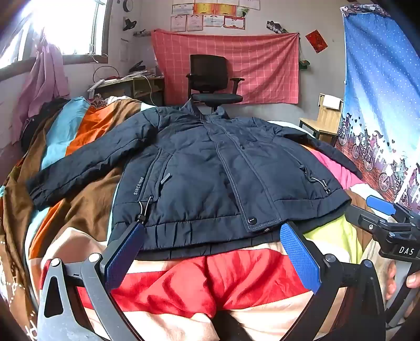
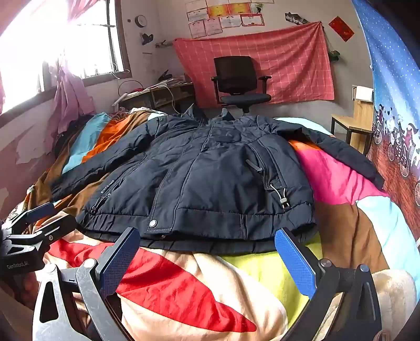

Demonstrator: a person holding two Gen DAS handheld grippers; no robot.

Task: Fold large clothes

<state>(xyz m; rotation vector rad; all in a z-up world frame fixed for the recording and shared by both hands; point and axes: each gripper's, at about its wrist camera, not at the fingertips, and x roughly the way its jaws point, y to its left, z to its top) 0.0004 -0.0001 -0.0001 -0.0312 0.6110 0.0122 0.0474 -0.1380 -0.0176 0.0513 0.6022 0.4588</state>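
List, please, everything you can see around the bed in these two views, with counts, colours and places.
Padded jacket: one, dark navy, spread flat front-up on the bed, sleeves out.
Patchwork quilt: one, red, cream, yellow, pink, brown, under the jacket.
Office chair: one, black, beyond the bed.
Checked cloth: one, red, hung on the far wall.
Wooden chair: one, pale, right of the bed.
Starry curtain: one, blue, far right.
Certificates: several, on the wall.
Left gripper: blue pads, open, before the hem.
Right gripper: blue pads, open, before the hem.
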